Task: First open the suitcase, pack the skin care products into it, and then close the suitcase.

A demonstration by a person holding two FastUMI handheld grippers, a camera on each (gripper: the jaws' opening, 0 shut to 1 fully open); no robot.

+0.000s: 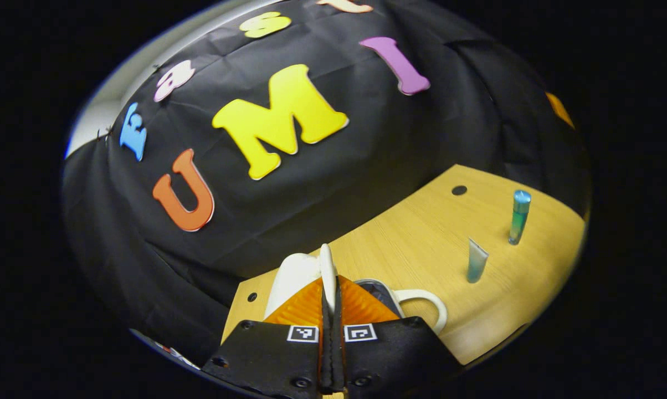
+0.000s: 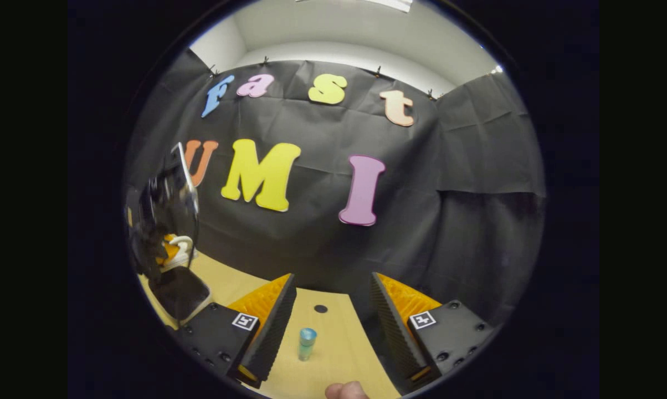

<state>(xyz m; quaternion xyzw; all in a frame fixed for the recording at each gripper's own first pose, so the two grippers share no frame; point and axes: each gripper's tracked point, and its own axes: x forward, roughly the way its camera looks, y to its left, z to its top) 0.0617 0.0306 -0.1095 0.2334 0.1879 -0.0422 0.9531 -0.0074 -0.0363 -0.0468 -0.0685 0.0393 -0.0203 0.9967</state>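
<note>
On the pale wooden counter (image 1: 422, 244), the small white hard-shell suitcase (image 1: 297, 274) is standing with its lid raised, and the left gripper (image 1: 329, 310) is pinching the lid's thin white edge, its fingers pressed together on it with the white carry handle (image 1: 427, 305) just beside them. From the right gripper view the lid (image 2: 173, 205) is seen tilted upright over the dark-lined base, so opening looks done or nearly done and packing is the step starting. Between the right gripper's (image 2: 331, 310) wide-apart fingers, a blue-capped green tube (image 2: 307, 343) is standing upright, untouched. A flat pale-blue squeeze tube (image 1: 476, 260) is standing near it. Next, the right gripper probably needs to drop lower, centre on the tube, and squeeze gently without toppling it.
</note>
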